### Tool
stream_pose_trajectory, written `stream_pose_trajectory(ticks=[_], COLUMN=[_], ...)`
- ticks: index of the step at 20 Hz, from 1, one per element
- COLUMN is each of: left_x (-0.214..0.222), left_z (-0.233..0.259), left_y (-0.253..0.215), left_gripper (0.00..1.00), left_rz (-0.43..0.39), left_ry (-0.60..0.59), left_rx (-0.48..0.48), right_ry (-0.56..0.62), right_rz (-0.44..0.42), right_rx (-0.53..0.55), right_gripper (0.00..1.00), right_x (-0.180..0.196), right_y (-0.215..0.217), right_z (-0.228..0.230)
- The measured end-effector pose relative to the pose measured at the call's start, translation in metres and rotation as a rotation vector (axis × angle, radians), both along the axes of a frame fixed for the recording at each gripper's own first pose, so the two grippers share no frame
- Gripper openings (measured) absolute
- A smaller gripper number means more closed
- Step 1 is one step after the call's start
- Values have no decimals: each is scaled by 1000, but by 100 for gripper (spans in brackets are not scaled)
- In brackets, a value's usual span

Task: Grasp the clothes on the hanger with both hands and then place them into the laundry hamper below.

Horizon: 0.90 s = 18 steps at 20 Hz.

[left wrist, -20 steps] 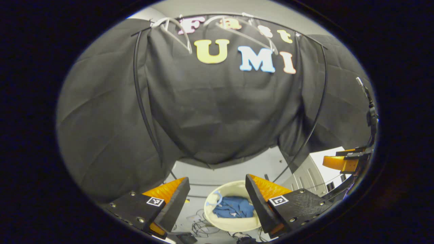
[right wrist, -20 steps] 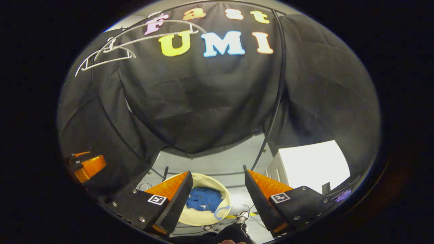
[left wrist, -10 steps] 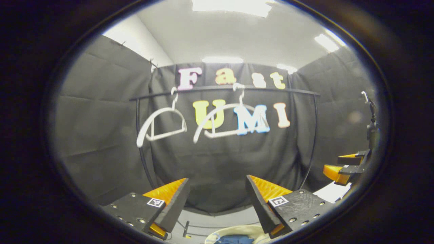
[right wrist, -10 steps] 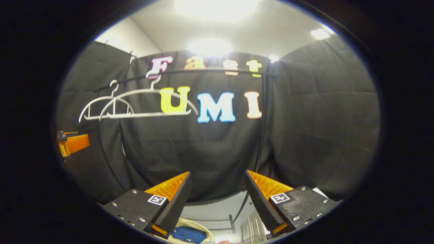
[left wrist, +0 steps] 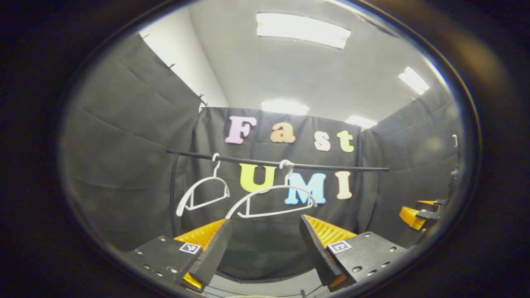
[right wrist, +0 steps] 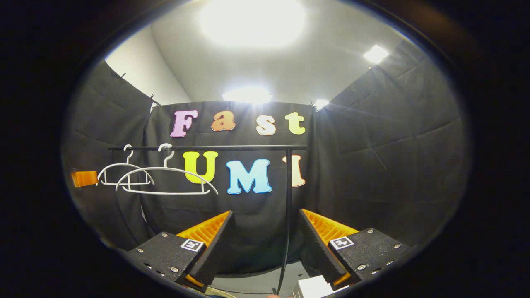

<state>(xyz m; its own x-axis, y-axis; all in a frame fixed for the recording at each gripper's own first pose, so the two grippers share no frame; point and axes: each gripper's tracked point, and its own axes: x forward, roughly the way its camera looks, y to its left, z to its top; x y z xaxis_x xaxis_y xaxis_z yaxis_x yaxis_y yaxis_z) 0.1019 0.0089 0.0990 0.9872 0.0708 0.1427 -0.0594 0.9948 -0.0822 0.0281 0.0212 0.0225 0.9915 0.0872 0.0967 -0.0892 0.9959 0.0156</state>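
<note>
Jaws on left gripper (left wrist: 265,252) and right gripper (right wrist: 265,248) are spread wide, nothing held. Two bare hangers (left wrist: 271,203) are hung on the rail (left wrist: 331,167).

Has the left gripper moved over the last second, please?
Yes. The left gripper has tilted upward: the rail and hangers sit lower in its view, and the hamper has dropped from sight.
</note>
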Motion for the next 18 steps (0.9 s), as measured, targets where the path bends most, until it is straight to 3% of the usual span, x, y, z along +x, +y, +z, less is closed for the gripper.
stream_pose_trajectory(ticks=[7, 10, 18], left_x=[-6, -11, -4], left_z=[-34, -37, -34], left_y=[7, 3, -8], left_gripper=[96, 94, 94], left_rz=[77, 82, 69], left_ry=[85, 100, 114], left_rx=[-65, -33, 42], right_ry=[52, 57, 72], right_rz=[29, 36, 35], right_rx=[-13, -7, 0], right_gripper=[95, 92, 95], right_x=[3, 2, 2], right_y=[-15, -18, -16], right_z=[-19, -20, -28])
